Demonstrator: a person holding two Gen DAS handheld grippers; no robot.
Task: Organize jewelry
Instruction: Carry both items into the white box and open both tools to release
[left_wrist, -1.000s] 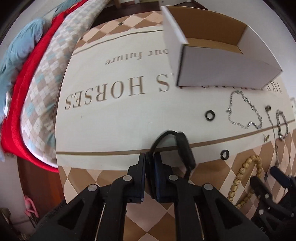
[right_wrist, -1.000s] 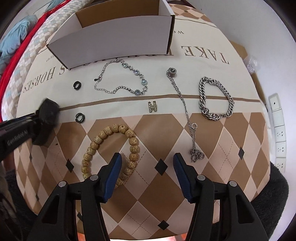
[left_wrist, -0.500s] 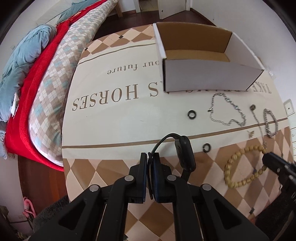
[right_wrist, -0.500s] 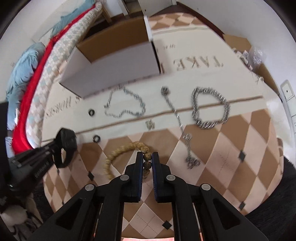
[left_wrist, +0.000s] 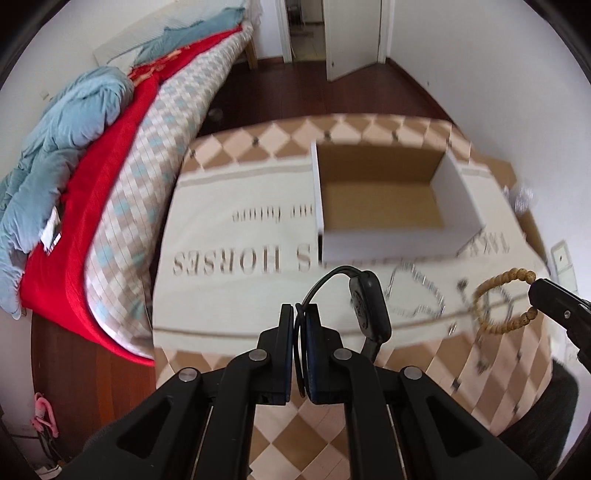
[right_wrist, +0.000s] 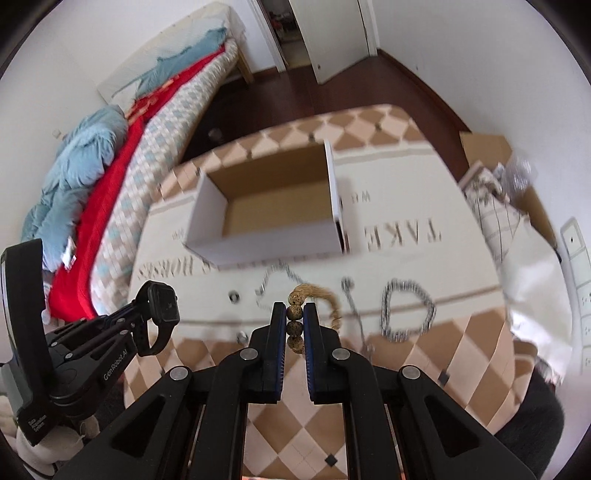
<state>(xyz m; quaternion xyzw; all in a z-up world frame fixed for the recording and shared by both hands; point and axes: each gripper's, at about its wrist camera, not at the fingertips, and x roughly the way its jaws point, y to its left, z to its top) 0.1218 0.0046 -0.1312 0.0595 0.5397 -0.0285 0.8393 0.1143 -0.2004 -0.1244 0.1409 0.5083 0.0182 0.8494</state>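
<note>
My left gripper (left_wrist: 300, 314) is shut on the strap of a black smartwatch (left_wrist: 369, 308) and holds it above the table; the watch also shows in the right wrist view (right_wrist: 162, 306). My right gripper (right_wrist: 294, 314) is shut on a wooden bead bracelet (right_wrist: 295, 321), lifted off the table; the bracelet hangs from it in the left wrist view (left_wrist: 498, 295). An open white cardboard box (left_wrist: 384, 199) stands empty at the back of the table, also in the right wrist view (right_wrist: 269, 206). A thin silver chain (right_wrist: 277, 280) and a chunky silver bracelet (right_wrist: 406, 306) lie in front of it.
The table carries a beige and brown diamond cloth (left_wrist: 240, 236) with printed letters. A bed with red and blue covers (left_wrist: 74, 147) stands close on the left. A small black ring (right_wrist: 233, 295) lies on the cloth. A wall and sockets (right_wrist: 576, 258) are on the right.
My right gripper closed on the bead bracelet and lifted it off the cloth. Both grippers rose and tilted toward the box, the left one still carrying the watch.
</note>
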